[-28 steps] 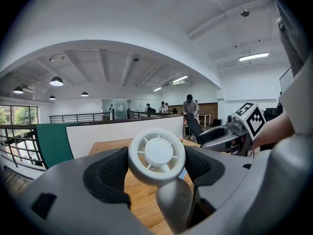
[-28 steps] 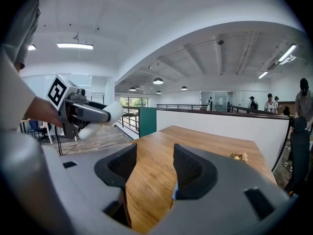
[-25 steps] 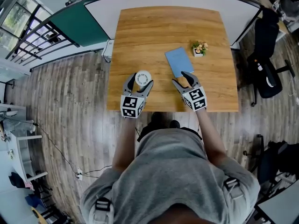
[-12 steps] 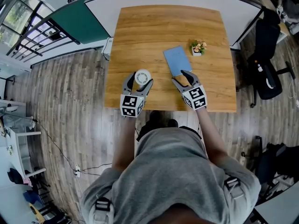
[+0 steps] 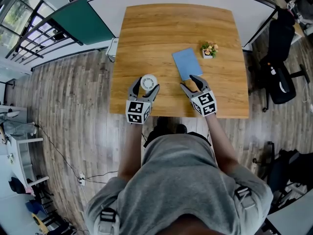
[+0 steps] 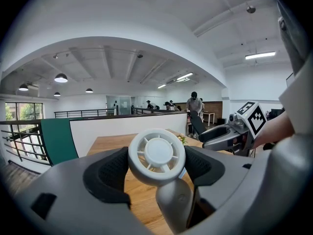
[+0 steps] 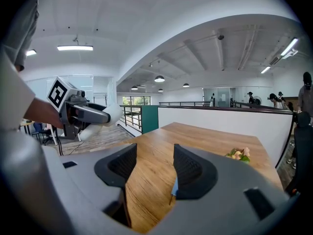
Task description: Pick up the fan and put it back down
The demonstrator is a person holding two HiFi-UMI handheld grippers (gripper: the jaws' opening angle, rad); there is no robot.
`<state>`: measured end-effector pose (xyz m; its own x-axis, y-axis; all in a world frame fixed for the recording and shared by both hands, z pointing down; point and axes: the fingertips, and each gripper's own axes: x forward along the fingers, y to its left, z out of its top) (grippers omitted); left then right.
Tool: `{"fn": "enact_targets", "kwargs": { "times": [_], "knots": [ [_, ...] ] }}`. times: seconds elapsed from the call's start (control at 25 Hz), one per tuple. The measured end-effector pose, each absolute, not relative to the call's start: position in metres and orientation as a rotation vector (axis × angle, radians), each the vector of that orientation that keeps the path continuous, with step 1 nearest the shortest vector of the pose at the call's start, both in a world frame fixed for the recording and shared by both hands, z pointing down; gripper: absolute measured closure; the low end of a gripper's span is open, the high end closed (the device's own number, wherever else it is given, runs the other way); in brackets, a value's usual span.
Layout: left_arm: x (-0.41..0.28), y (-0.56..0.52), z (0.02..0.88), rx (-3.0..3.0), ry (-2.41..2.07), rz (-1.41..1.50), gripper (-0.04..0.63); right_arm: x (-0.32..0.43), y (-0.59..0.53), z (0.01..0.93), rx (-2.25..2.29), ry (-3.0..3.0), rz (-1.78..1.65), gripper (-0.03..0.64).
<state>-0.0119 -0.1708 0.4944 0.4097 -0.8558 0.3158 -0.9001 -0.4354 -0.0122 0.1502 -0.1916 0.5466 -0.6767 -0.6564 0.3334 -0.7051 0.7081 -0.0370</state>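
Observation:
The small white fan (image 5: 149,81) stands between the fingers of my left gripper (image 5: 145,84), near the table's front edge at the left. In the left gripper view its round grille (image 6: 156,153) fills the gap and both dark pads (image 6: 105,173) press its sides, with its grey stem hanging below. The frames do not show whether it rests on the wood or is raised. My right gripper (image 5: 190,82) hovers open and empty just before a blue notebook (image 5: 187,63). In the right gripper view, bare wood shows between the pads (image 7: 190,170), and the left gripper (image 7: 85,114) with the fan (image 7: 105,117) is at the left.
The wooden table (image 5: 161,33) carries a small potted plant (image 5: 209,49) at the right, beyond the notebook. A white and green partition (image 5: 80,23) borders the table's far side. A black office chair (image 5: 279,67) stands to the right on the plank floor.

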Motion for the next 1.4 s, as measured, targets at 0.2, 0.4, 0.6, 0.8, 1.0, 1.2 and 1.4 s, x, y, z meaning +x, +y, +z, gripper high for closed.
{"fn": "enact_targets", "kwargs": {
  "times": [0.2,0.4,0.6,0.8,1.0,1.2,1.4],
  "knots": [
    [-0.027,-0.186,0.507,2.477,-1.546,0.425,0.236,0.138,-0.202,0.554,1.079,-2.601,0.264,0.376],
    [-0.041,-0.199,0.532,2.449,-1.493,0.444,0.236,0.127,-0.212,0.575,1.095,-2.558,0.319,0.374],
    [-0.054,-0.208,0.558,2.426,-1.434,0.483,0.236,0.111,-0.217,0.595,1.095,-2.521,0.366,0.376],
    [-0.06,-0.213,0.586,2.415,-1.357,0.539,0.236,0.102,-0.219,0.613,1.12,-2.482,0.412,0.376],
    [-0.062,-0.213,0.621,2.396,-1.267,0.596,0.236,0.1,-0.217,0.632,1.152,-2.431,0.457,0.376],
    [-0.062,-0.216,0.66,2.373,-1.194,0.668,0.236,0.099,-0.218,0.651,1.171,-2.386,0.498,0.376],
    [-0.062,-0.218,0.698,2.333,-1.152,0.763,0.236,0.101,-0.213,0.67,1.173,-2.347,0.531,0.376]
  ]
}}
